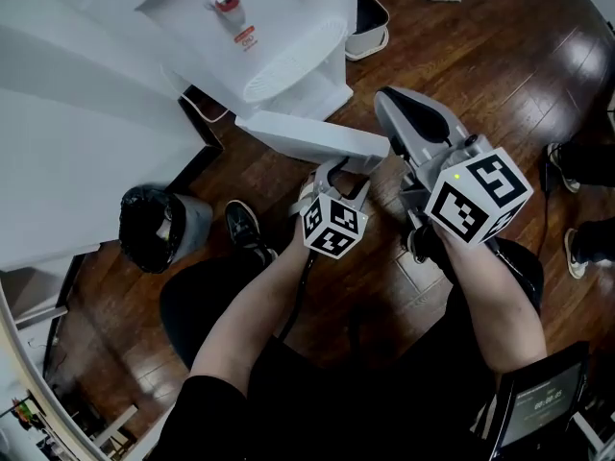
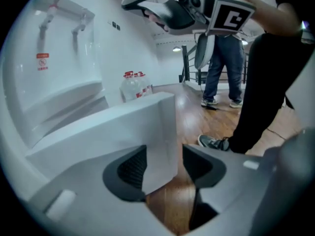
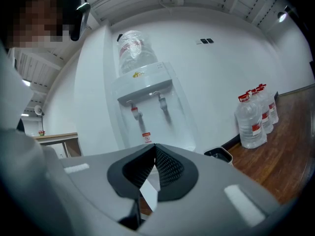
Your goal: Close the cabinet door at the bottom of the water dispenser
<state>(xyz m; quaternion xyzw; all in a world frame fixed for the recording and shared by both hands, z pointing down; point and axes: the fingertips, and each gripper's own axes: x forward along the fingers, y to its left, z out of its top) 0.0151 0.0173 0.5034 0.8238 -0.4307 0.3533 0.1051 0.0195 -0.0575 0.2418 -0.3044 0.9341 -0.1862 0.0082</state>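
One stiff, probably light cabinet door (image 1: 312, 140) stood ajar at the water dispenser's (image 1: 288, 27) foot. Your left gripper (image 2: 165, 168) straddled its free edge, the best hold, with jaws apart. Your right gripper (image 3: 155, 167) was closed and empty.

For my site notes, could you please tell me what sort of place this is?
Probably an office or lab corner: white floor-standing water dispenser, spare clear water bottles, dark wooden floor.
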